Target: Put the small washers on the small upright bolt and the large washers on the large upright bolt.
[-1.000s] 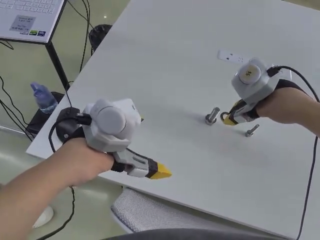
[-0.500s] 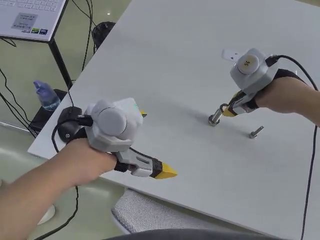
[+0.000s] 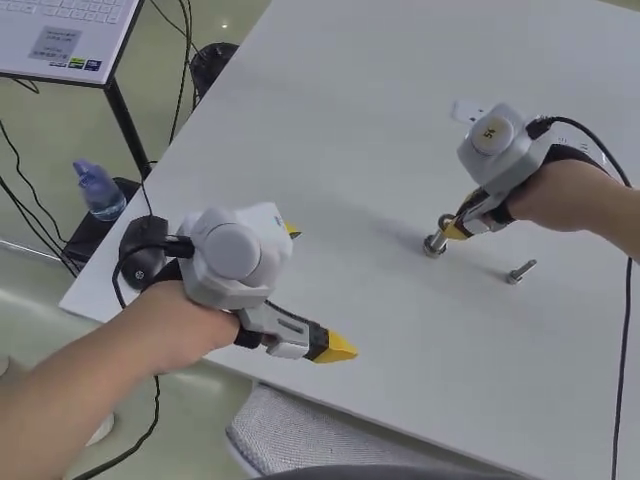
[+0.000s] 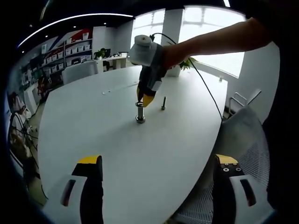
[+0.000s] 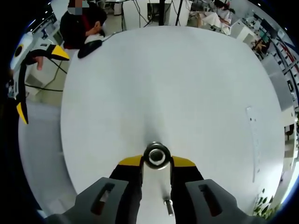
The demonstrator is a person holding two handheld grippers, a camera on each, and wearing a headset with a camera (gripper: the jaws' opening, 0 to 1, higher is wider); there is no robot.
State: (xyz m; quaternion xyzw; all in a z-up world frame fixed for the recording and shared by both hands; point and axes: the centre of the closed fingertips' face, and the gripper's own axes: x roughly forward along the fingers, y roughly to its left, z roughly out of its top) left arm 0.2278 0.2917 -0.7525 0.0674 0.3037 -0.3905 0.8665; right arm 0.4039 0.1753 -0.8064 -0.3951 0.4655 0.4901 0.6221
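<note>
The large upright bolt point(image 3: 435, 243) stands on the white table point(image 3: 330, 130), with the small upright bolt point(image 3: 518, 271) a short way to its right. My right gripper point(image 3: 452, 227) hovers at the top of the large bolt, shut on a large washer point(image 5: 156, 146) that sits between its yellow fingertips point(image 5: 131, 161). From the left gripper view, the right gripper point(image 4: 146, 100) hangs just over the large bolt point(image 4: 140, 114), beside the small bolt point(image 4: 163, 102). My left gripper point(image 3: 312, 290) is held near the table's front edge, its jaws point(image 4: 157, 161) wide open with nothing between them.
A laptop on a stand point(image 3: 60, 40) and a water bottle point(image 3: 98, 190) are off the table's left side. A grey chair point(image 3: 300, 430) sits under the front edge. A white strip point(image 3: 465, 108) lies behind the right gripper. A person point(image 5: 84, 23) sits at the far side.
My right gripper has lifted from the table between the bolts and swung left to the top of the large bolt, carrying the washer. The left gripper has barely moved.
</note>
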